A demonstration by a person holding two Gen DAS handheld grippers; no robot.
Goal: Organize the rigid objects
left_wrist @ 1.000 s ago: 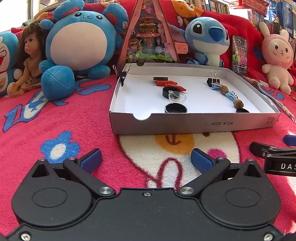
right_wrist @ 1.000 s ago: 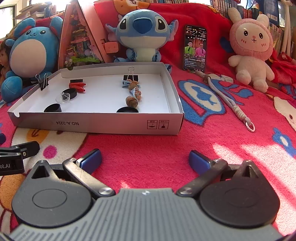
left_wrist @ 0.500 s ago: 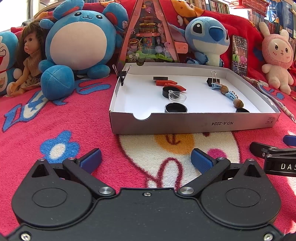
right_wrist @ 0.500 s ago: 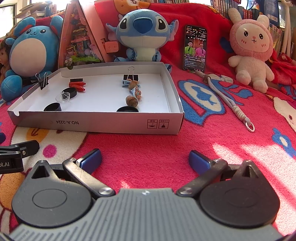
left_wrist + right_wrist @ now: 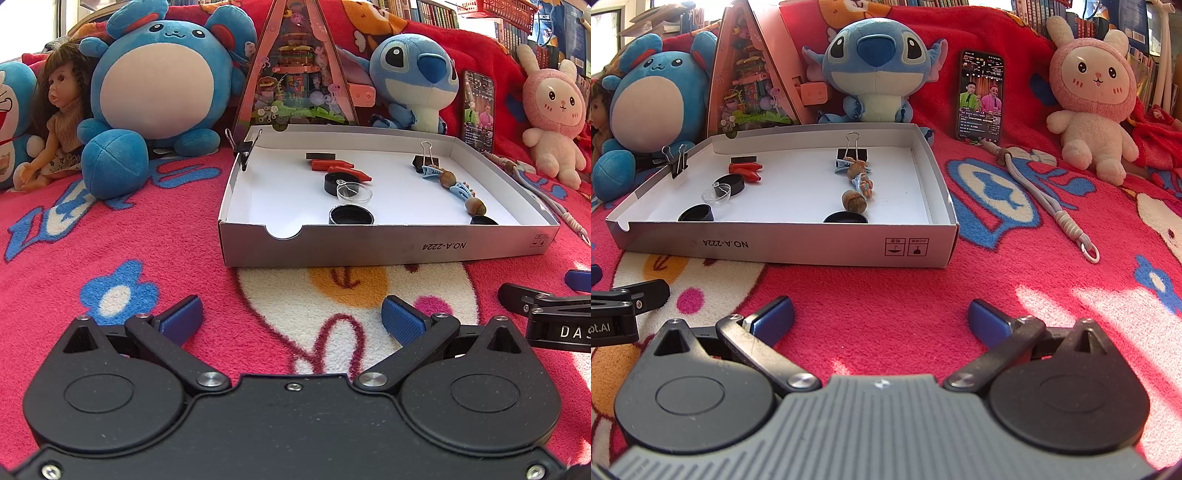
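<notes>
A shallow white cardboard box [image 5: 384, 249] [image 5: 812, 247] lies on the pink blanket ahead of both grippers. Inside it sit two red pieces [image 5: 332, 165] [image 5: 745, 170], black round caps [image 5: 351, 216] [image 5: 696, 214], a clear round lid [image 5: 354, 192] [image 5: 717, 194], a black binder clip [image 5: 426, 160] [image 5: 853, 151], light-blue clips with brown acorns [image 5: 461, 192] [image 5: 855, 201]. Another binder clip [image 5: 243, 146] [image 5: 676, 162] grips the box's left wall. My left gripper [image 5: 291, 319] stands open over the blanket, short of the box. My right gripper [image 5: 881, 317] is open too, with nothing between its fingers.
Plush toys [image 5: 159, 88] [image 5: 875, 70], a doll [image 5: 62, 122], a triangular toy house [image 5: 299, 74] and a phone [image 5: 980, 96] line the back. A corded strap [image 5: 1049, 206] lies right of the box. A pink rabbit plush [image 5: 1093, 107] sits far right.
</notes>
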